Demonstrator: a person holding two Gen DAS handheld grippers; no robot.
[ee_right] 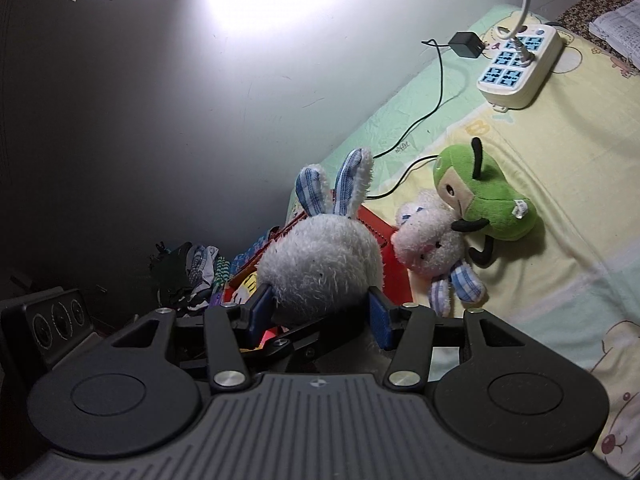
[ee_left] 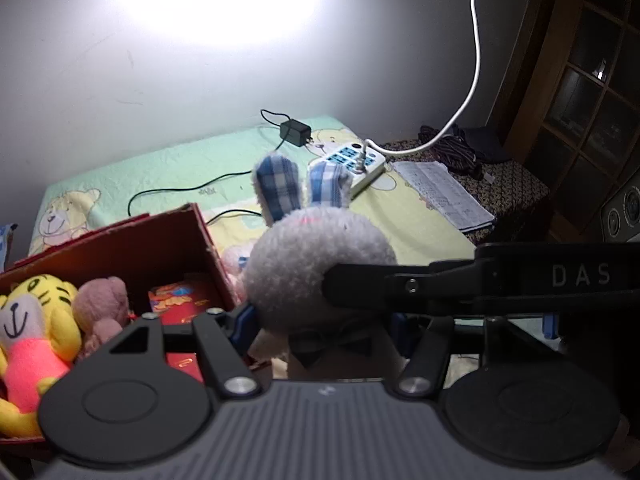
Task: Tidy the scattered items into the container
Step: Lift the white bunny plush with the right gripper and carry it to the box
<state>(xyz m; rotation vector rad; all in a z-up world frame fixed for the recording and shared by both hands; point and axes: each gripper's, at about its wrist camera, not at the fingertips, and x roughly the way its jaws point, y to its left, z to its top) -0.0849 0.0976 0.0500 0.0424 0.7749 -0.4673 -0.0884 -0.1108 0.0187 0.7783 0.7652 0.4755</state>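
Note:
A grey plush rabbit (ee_left: 316, 264) with blue checked ears is held up beside the red box (ee_left: 168, 240). My left gripper (ee_left: 320, 320) is shut on its body below the head. My right gripper (ee_right: 320, 312) is shut on the same rabbit (ee_right: 320, 264), its blue pads pressing both sides. The right gripper's finger (ee_left: 420, 284) crosses the left wrist view against the rabbit's head. In the box lie a yellow tiger toy (ee_left: 36, 320) and a pink bear (ee_left: 102, 308). On the bed lie a white rabbit toy (ee_right: 432, 244) and a green plush (ee_right: 484, 200).
A white power strip (ee_right: 520, 64) with a white cable, a black adapter (ee_right: 466, 45) and black cords (ee_right: 412, 128) lie on the bed sheet (ee_right: 560, 240). Papers (ee_left: 444, 192) and dark clothes (ee_left: 456, 144) sit on a patterned surface at the right. The wall is close behind.

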